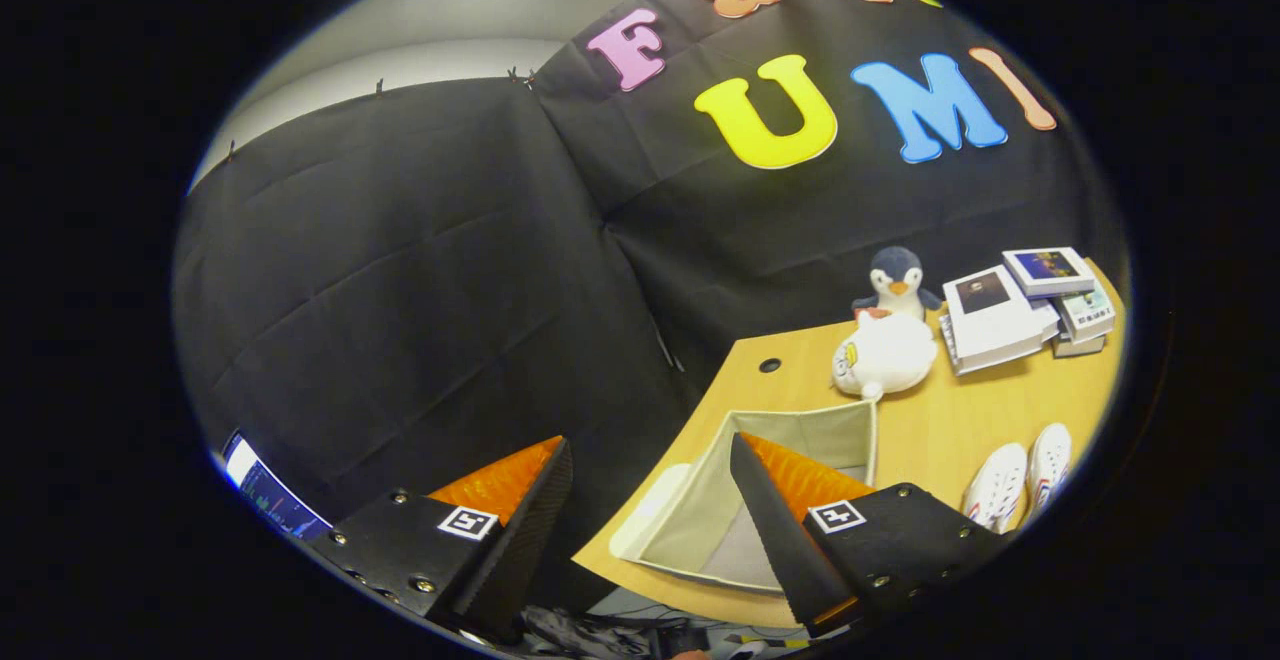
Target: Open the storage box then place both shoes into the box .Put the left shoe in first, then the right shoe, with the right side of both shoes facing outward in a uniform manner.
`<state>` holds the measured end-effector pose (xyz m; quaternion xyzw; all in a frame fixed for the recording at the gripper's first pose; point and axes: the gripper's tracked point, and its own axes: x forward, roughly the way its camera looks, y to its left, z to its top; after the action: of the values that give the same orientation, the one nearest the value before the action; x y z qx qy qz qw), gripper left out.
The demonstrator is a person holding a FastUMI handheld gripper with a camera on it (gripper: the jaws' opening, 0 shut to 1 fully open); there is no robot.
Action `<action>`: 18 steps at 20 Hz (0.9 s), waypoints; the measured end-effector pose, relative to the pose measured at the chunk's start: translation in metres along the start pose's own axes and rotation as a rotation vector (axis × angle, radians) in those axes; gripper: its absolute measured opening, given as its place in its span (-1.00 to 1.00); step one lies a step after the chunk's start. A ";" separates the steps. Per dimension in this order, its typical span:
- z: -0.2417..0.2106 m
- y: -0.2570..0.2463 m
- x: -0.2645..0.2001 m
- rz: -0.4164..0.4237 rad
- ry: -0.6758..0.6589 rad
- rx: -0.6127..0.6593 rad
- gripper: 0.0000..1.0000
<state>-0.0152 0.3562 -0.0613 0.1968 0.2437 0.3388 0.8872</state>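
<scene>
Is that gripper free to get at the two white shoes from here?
Probably yes. The gripper is open and holds nothing, and the shoes lie bare on the table beside the storage box, uncovered.

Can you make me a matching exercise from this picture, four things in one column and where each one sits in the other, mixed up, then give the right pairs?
Things:
1. storage box
2. pair of shoes
3. penguin toy
4. stack of booklets

Places:
A. at the table's far edge, against the black cloth, behind the white plush toy
B. on the table beside the box, on the side away from the table's corner
C. at the table's near corner, open, partly behind one finger of the open gripper
D. beside the penguin toy, near the far edge

Pairs: 1-C, 2-B, 3-A, 4-D
</scene>
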 end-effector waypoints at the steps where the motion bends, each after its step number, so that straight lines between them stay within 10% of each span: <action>1: 0.002 -0.015 -0.006 -0.025 -0.005 -0.018 0.94; 18: -0.016 -0.221 -0.072 -0.347 0.040 -0.057 0.95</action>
<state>0.0401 0.1559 -0.1661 0.1196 0.2817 0.1911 0.9326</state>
